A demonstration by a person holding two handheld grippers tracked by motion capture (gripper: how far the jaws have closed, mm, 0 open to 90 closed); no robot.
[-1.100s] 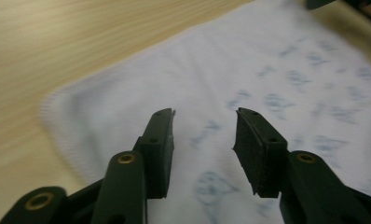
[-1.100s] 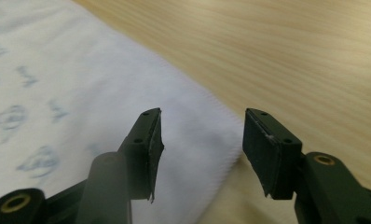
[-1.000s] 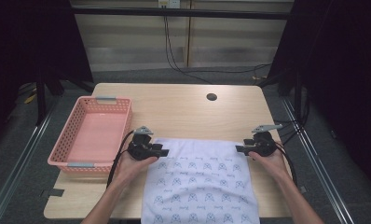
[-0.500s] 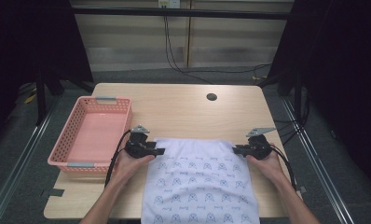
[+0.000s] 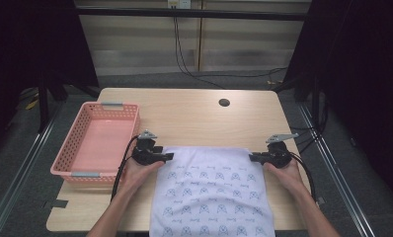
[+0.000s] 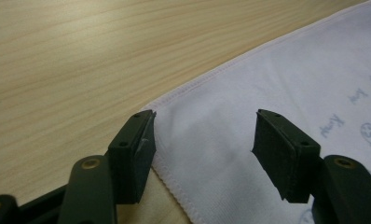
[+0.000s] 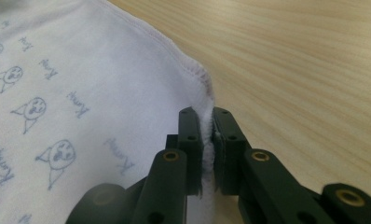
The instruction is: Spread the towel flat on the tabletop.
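A white cloth (image 5: 214, 192) printed with small blue figures lies flat on the wooden table (image 5: 194, 118) and hangs over its near edge. My left gripper (image 5: 169, 156) sits at the cloth's far left corner. In the left gripper view it (image 6: 204, 144) is open, its jaws have just been opening, and the hemmed corner (image 6: 267, 84) lies between the pads untouched. My right gripper (image 5: 253, 157) is at the far right corner. Its jaws have just been closing, and in the right gripper view it (image 7: 207, 135) is shut on the bunched hem of the cloth (image 7: 81, 70).
A pink mesh basket (image 5: 68, 148) stands at the table's left side, close to my left hand. A dark round hole (image 5: 224, 102) marks the tabletop near the far edge. Bare wood stretches beyond the cloth.
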